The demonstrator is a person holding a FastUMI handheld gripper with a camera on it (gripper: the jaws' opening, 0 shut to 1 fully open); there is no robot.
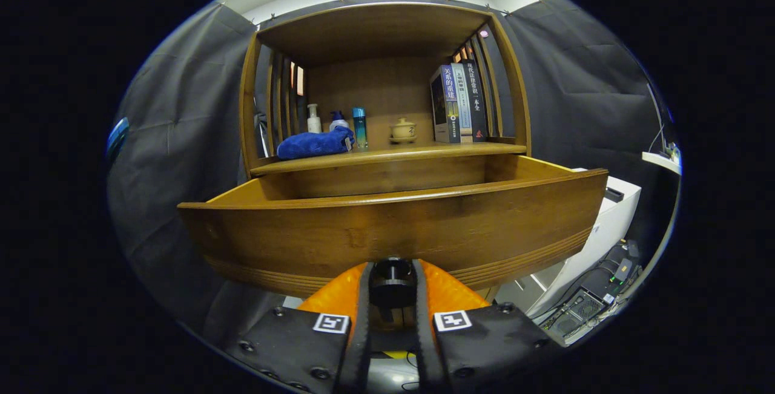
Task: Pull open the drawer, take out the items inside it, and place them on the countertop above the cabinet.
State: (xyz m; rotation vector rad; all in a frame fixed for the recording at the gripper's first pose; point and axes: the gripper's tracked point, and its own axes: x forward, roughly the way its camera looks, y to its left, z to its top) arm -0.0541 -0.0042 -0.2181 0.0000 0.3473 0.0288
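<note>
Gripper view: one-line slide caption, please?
Claw shut on the knob of the pulled-out wooden drawer, below the cabinet's countertop.

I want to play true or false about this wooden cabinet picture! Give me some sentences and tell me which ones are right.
1. The drawer is pulled out. True.
2. The tongs are closed on the drawer's knob. True: one finger presses on each side of it.
3. The blue cloth lies inside the drawer. False: it lies on the countertop above the drawer, in front of the bottles.
4. The books lie flat in a pile. False: they stand upright on the countertop.
5. A small lidded cup sits between the bottles and the books. True.
</note>
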